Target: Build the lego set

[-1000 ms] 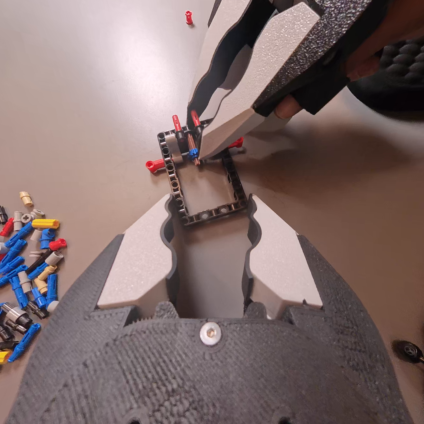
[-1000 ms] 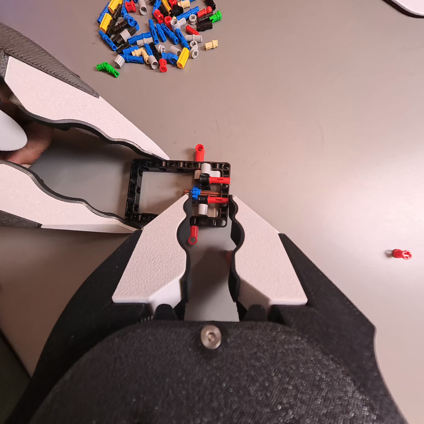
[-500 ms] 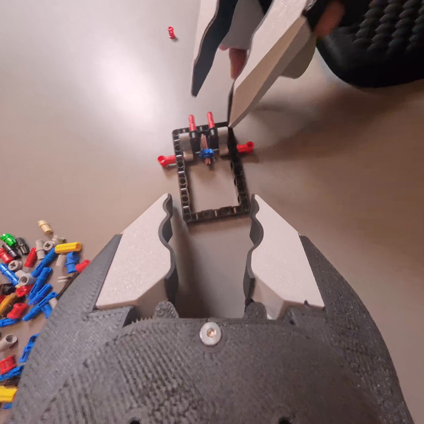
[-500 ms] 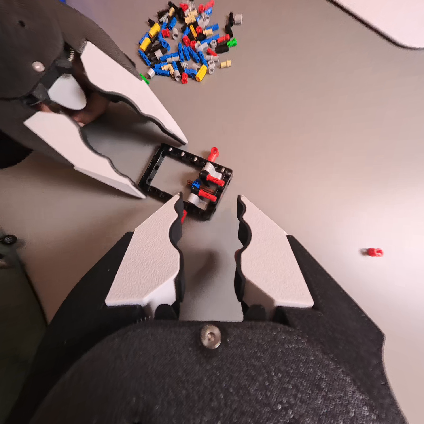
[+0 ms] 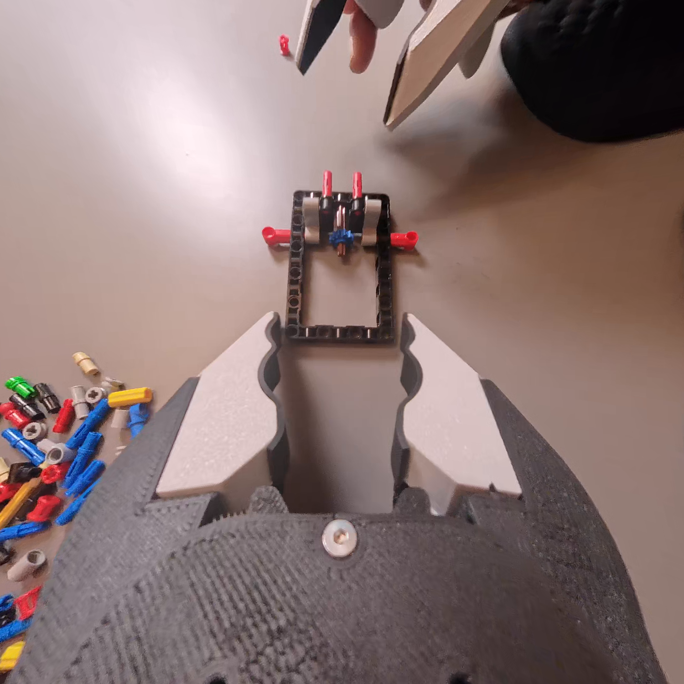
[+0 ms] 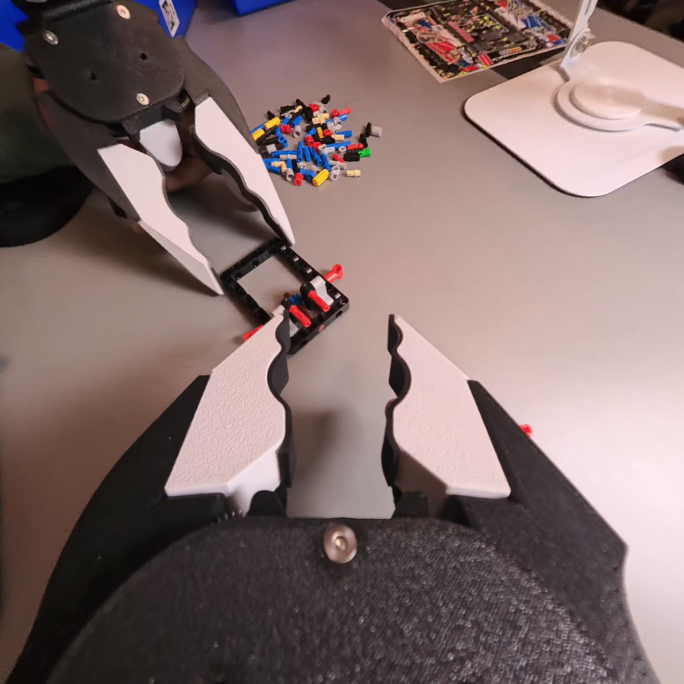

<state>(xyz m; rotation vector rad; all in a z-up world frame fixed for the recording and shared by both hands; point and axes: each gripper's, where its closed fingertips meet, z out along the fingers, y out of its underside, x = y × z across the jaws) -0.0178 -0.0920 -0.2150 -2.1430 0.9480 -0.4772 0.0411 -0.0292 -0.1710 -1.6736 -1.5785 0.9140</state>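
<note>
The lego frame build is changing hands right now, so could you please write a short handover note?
Left gripper: open, fingertips flanking the near end of the black frame, holding nothing.
Right gripper: open, empty, above the frame's fitted end.
Frame lies flat on the table.
Done: grey pieces, red pins, blue gear and brown axle sit at one end.
Left: the rest of the frame is bare; loose parts pile and a stray red pin remain.

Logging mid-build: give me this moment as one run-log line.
left gripper: open, at frame end | right gripper: open, empty, beside frame | frame: flat on table | loose parts: piled apart
</note>
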